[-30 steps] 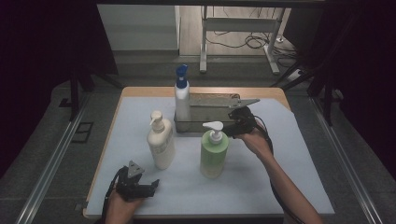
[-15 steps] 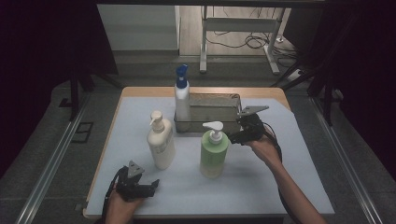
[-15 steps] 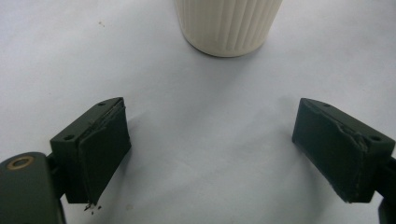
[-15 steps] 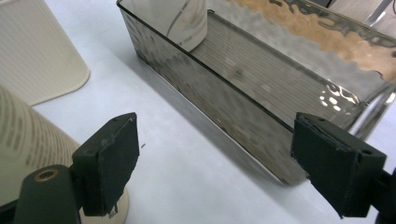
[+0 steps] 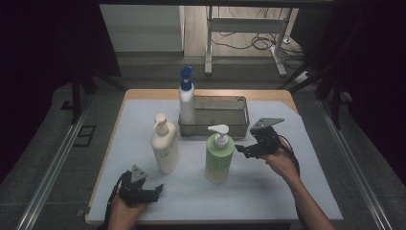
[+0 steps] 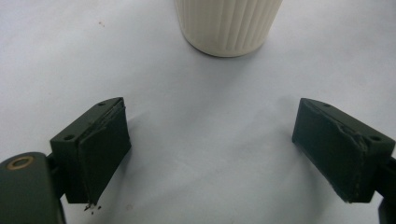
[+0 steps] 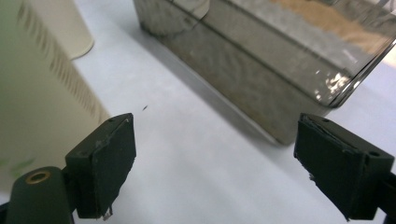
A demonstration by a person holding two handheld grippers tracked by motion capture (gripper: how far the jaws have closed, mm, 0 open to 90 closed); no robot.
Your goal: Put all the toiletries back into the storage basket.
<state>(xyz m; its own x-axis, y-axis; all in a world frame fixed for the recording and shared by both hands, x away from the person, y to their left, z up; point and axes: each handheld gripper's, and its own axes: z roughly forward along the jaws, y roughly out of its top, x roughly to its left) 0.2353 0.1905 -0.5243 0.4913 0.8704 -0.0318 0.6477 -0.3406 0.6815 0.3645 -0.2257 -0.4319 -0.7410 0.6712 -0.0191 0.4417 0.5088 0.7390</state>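
Note:
A green pump bottle stands at the table's middle, and its ribbed side fills the left of the right gripper view. My right gripper is open just right of that bottle, with nothing between its jaws. A cream pump bottle stands to the left; its base lies ahead of my left gripper. The left gripper rests open low on the table near the front edge. A white bottle with a blue cap stands in the metal tray.
A white sheet covers the wooden table. The metal tray's shiny wall lies close ahead of the right gripper. Dark floor, rails and a frame with cables lie beyond the table.
My right gripper has moved from above the tray down and toward me, ending beside the green bottle. The left gripper has stayed still.

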